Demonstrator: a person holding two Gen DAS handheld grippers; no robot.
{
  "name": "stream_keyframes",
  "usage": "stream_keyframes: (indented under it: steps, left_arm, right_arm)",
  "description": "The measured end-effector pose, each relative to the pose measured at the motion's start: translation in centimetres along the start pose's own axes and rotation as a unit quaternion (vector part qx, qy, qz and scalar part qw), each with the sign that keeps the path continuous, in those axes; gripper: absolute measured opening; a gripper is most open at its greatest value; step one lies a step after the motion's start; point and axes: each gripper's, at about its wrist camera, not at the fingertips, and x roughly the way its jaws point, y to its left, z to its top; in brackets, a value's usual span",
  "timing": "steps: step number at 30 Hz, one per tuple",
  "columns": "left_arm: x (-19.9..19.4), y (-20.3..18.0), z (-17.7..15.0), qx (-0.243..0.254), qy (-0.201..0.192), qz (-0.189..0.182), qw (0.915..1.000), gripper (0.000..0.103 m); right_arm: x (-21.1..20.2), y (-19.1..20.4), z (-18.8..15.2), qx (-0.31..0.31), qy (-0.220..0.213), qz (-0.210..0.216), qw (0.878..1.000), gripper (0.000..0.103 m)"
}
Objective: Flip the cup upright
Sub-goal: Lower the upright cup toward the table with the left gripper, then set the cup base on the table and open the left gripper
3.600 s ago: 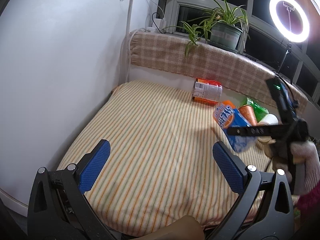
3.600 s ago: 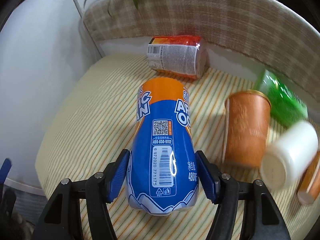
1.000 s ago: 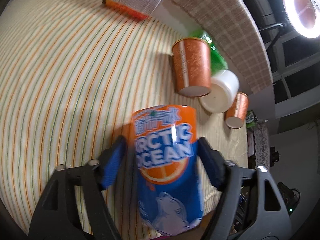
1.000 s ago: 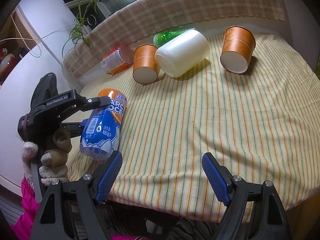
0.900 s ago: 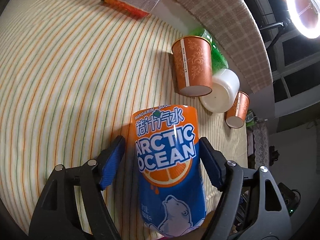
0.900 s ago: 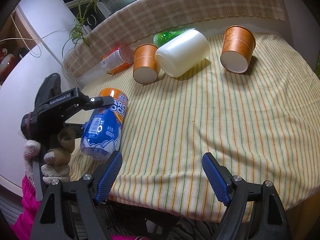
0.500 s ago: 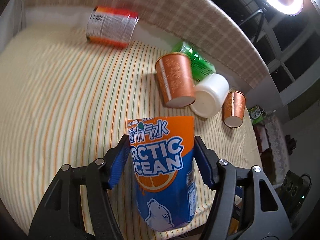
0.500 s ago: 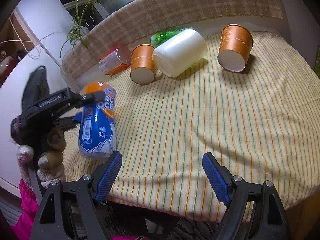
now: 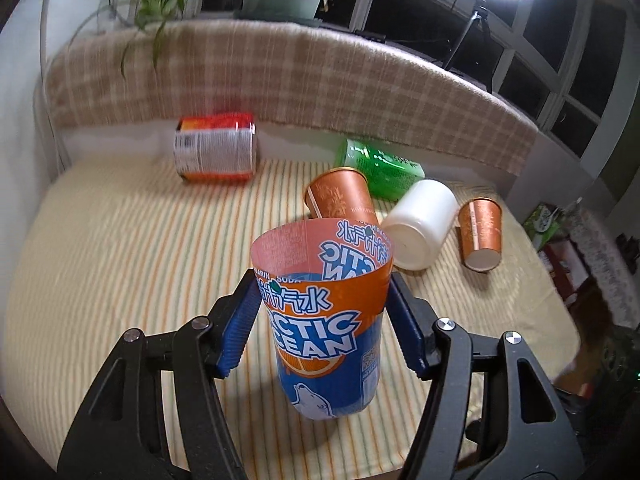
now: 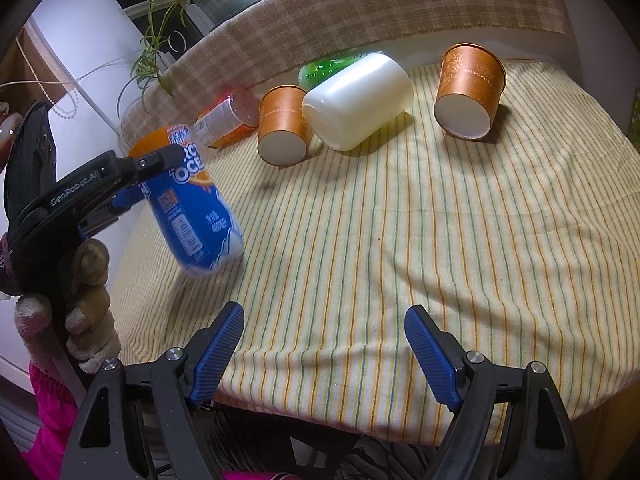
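Note:
My left gripper [image 9: 322,330] is shut on the blue and orange Arctic Ocean cup [image 9: 326,328], its blue pads pressing both sides. The cup's open mouth faces up and its base hangs just above the striped cloth [image 9: 132,264]. In the right wrist view the same cup [image 10: 192,208] is tilted in the left gripper [image 10: 132,184] at the table's left edge. My right gripper [image 10: 324,340] is open and empty over the near edge.
Lying on their sides at the back: two orange paper cups [image 10: 282,132] [image 10: 468,92], a white cup [image 10: 356,100], a green cup [image 9: 378,168] and a red-labelled cup [image 9: 216,146]. A checked cloth ledge [image 9: 280,80] with a plant runs behind.
My left gripper has turned the Arctic Ocean cup from lying flat to nearly upright, mouth up. My right gripper, which held it earlier, stays open near the front edge.

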Motion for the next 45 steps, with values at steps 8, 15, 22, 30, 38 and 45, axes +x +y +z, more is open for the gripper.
stream_keyframes:
  steps: [8, 15, 22, 30, 38, 45]
  left_arm:
    - [-0.5, -1.1, 0.2, 0.030, -0.034, 0.022, 0.9987, 0.064]
    - [0.0, -1.8, 0.3, 0.044, -0.040, 0.019, 0.9981, 0.064]
    - [0.4, -2.3, 0.0, 0.052, -0.036, 0.013, 0.9979, 0.064]
    - [0.5, -2.6, -0.5, 0.063, -0.031, 0.004, 0.9975, 0.064]
    - [0.4, -2.4, -0.4, 0.061, -0.026, -0.011, 0.9977, 0.064]
    - [0.5, -2.7, -0.6, 0.068, -0.015, -0.025, 0.9973, 0.067]
  right_arm:
    - [-0.5, 0.0, 0.0, -0.004, -0.009, -0.009, 1.000, 0.084]
    - [-0.4, 0.0, 0.1, -0.005, -0.010, -0.013, 1.000, 0.084]
    - [-0.3, -0.1, 0.2, -0.003, -0.010, -0.016, 1.000, 0.084]
    - [-0.3, -0.1, 0.3, -0.003, -0.011, -0.016, 1.000, 0.084]
    - [-0.3, 0.3, 0.3, -0.007, -0.012, -0.018, 1.000, 0.084]
    - [-0.3, 0.4, 0.3, -0.007, -0.012, -0.019, 1.000, 0.084]
